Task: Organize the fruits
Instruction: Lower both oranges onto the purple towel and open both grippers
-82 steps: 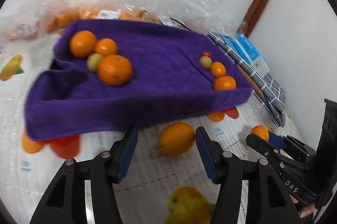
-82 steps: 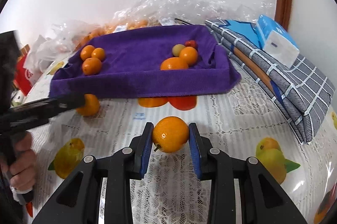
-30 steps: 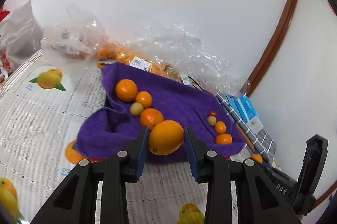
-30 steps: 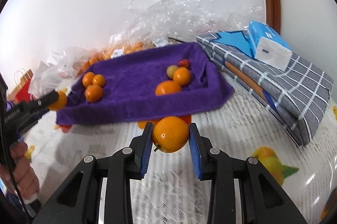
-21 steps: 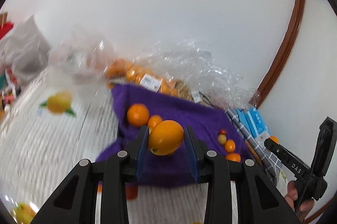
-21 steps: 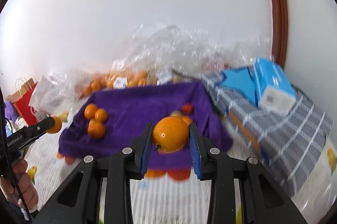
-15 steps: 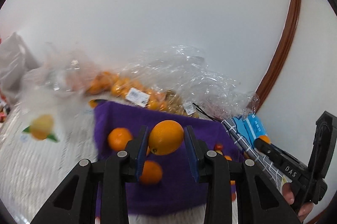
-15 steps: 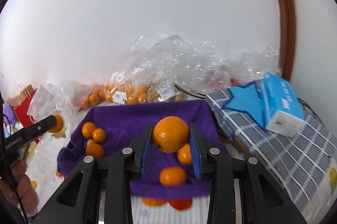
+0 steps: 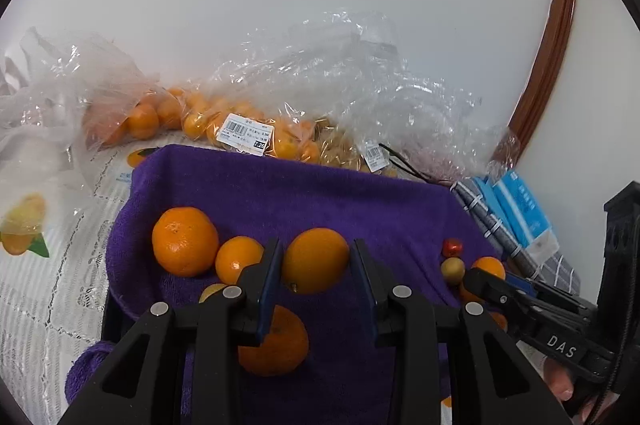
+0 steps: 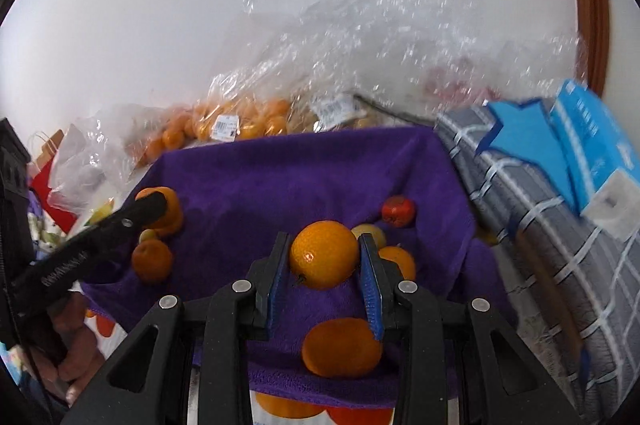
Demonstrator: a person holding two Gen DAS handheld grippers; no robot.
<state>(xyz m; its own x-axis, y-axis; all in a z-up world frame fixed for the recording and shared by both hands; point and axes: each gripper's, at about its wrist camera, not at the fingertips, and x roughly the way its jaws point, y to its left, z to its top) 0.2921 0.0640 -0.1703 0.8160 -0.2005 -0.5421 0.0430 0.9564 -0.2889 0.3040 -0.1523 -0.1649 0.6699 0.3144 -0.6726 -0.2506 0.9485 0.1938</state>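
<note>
A: What does the left hand-held gripper (image 9: 316, 275) have?

B: An orange (image 9: 315, 260), clamped between its two blue pads, jaws closed down to the fruit's width. It hangs above the purple towel (image 9: 320, 201), over the left part of it.

A: And the right hand-held gripper (image 10: 323, 271)?

B: The same kind of grip. Its pads press on both sides of a second orange (image 10: 324, 253), held above the towel's right part.

A: What lies on the towel already?

B: In the left wrist view, a large mandarin (image 9: 185, 241) with a smaller one (image 9: 238, 264) touching it, a yellowish little fruit half hidden behind the gripper finger, and another orange fruit (image 9: 276, 345) lower down. On the right side sit a small red fruit (image 10: 398, 211), a pale yellow one (image 10: 374, 233) just beside it, and two more orange fruits (image 10: 342, 347), one under the gripper and one behind its right finger.

A: Anything behind the towel?

B: Clear plastic bags (image 9: 320, 85) full of small oranges with price labels, against the white wall. To the right, a folded grey checked cloth (image 10: 560, 225) with a blue tissue pack (image 10: 596, 153) on it.

A: The surface?

B: It is covered by a white lace-patterned sheet (image 9: 44, 289) printed with fruit.
</note>
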